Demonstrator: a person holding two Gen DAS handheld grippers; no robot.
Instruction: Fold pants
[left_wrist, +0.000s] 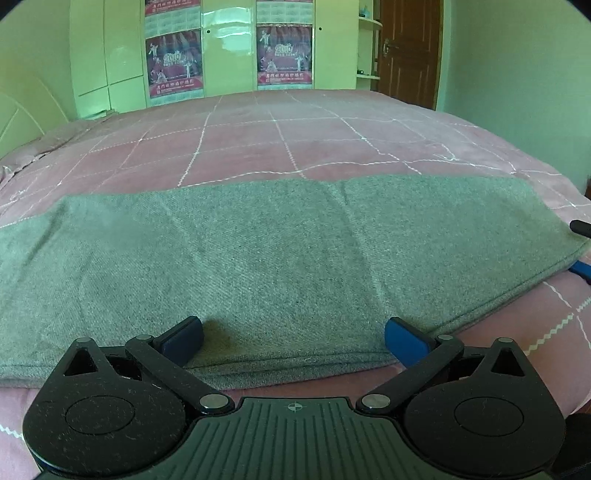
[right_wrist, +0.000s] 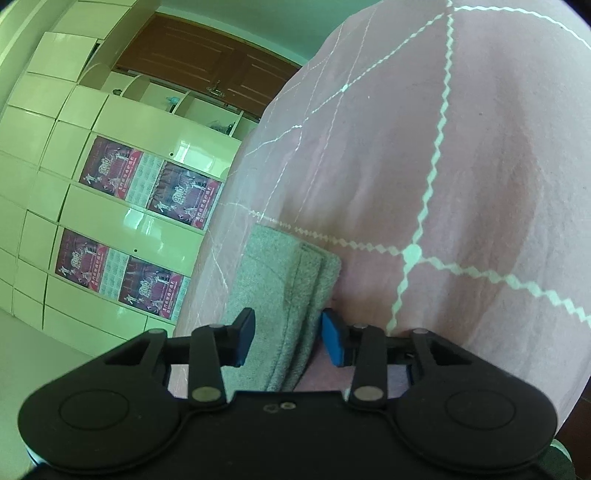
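- Pants (left_wrist: 277, 251): grey, matt, coarse woven cloth.
- Bedspread (left_wrist: 258, 133): pink soft cloth, white stitching.
- Wardrobe (left_wrist: 229, 48), upper frame: glossy panels.
- Door (left_wrist: 410, 48), upper right: brown wood.
- Left gripper (left_wrist: 293, 336): matt black plastic.

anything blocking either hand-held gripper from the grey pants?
Nothing visible. The left hand-held gripper is open over the near hem of the grey woven pants, which lie flat on the pink quilted bedspread. The right hand-held gripper is open astride the pants' folded end.
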